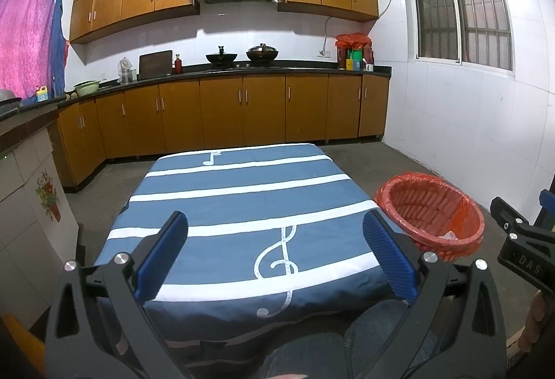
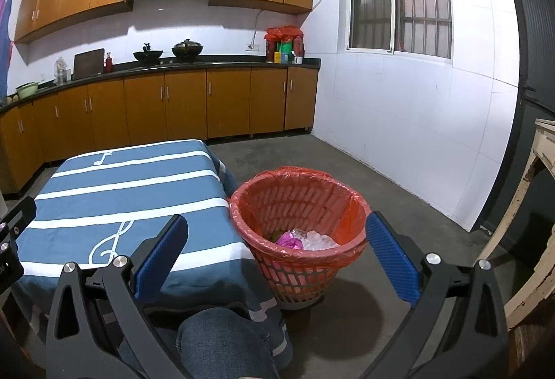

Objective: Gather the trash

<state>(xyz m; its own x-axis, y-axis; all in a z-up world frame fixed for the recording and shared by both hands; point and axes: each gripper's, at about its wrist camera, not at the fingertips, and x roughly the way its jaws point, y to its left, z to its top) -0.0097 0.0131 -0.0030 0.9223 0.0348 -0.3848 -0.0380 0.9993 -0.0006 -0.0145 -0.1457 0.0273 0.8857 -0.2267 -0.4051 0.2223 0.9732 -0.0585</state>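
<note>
With the jaws of the left gripper (image 1: 275, 250) and right gripper (image 2: 275, 254) held apart and empty, crumpled trash (image 2: 307, 239) is seen inside the red-lined basket (image 2: 343, 223) at lower centre, beside the cloth-covered bench (image 2: 104, 191), so collection seems finished, and no further pickup appears needed.

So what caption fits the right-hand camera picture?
Open right gripper above a red-lined basket holding trash, beside a striped table.

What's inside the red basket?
The red basket has a red plastic liner. At the bottom lie a pink wrapper and clear crumpled plastic. Anything beneath them is hidden.
</note>
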